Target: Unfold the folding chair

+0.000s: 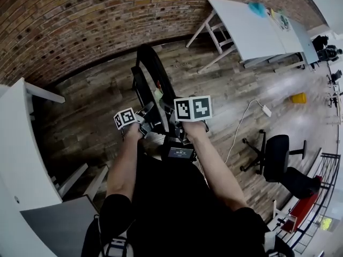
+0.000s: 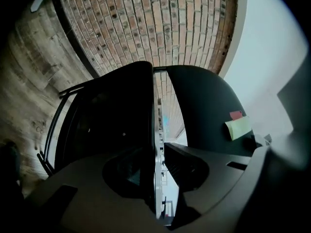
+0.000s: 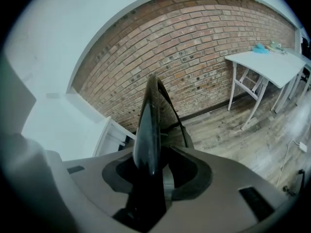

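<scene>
A black folding chair [image 1: 153,82] stands on the wooden floor in front of me, its two panels a little apart. In the head view my left gripper [image 1: 143,115] is at the chair's left side and my right gripper [image 1: 174,125] at its near top edge. In the left gripper view the left gripper [image 2: 158,164] is shut on the thin edge of the flat black panel [image 2: 107,130]; the rounded panel [image 2: 204,106] beside it carries sticky notes [image 2: 238,126]. The right gripper [image 3: 150,174] is shut on the chair's glossy rounded edge [image 3: 148,125], which stands up between the jaws.
A brick wall [image 1: 80,20] runs behind the chair. A white table [image 1: 252,25] stands at the back right and a white desk [image 1: 21,143] at the left. To the right are a black office chair [image 1: 276,154] and a white cable with a plug block [image 1: 266,110].
</scene>
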